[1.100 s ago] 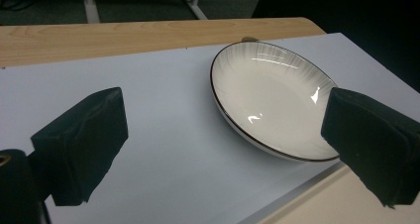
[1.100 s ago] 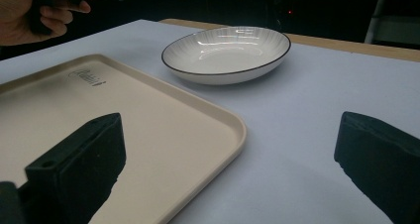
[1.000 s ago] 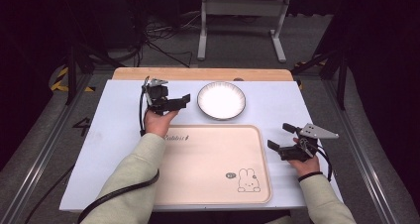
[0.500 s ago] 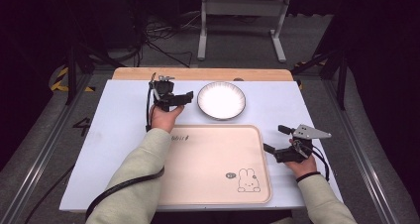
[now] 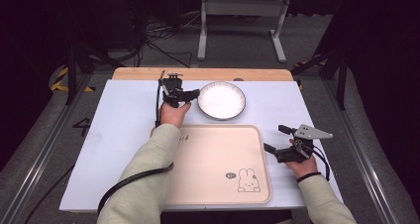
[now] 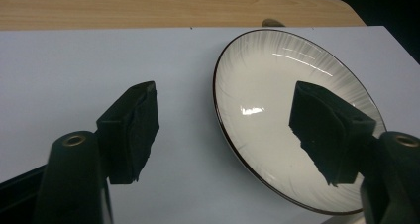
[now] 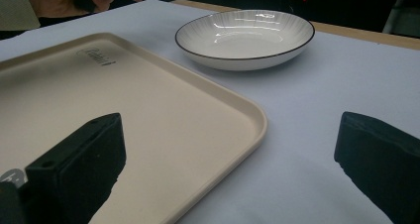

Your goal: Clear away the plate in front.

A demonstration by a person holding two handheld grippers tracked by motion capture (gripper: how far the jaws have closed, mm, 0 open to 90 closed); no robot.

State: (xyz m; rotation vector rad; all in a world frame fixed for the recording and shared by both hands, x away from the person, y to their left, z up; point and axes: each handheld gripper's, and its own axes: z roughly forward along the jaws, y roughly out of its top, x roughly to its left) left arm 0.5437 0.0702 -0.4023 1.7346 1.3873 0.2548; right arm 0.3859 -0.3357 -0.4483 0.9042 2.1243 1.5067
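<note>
A white shallow plate with a thin dark rim stands on the white table top behind a beige tray. My left gripper is at the plate's left rim. In the left gripper view the plate has its rim between the jaws of that gripper, one pad over the table and one over the plate's inside. The jaws have just been closing, and the pads stand clear of the rim. My right gripper stands open across the tray's right edge. The right gripper view shows that gripper straddling the tray.
A wooden strip runs along the table's far edge. The tray has a rabbit print near its front right corner. A metal stand and cables lie on the dark floor beyond the table.
My left hand has moved right, bringing its gripper from beside the plate up to the plate's left rim, with the jaws narrower. The right gripper has kept its place.
</note>
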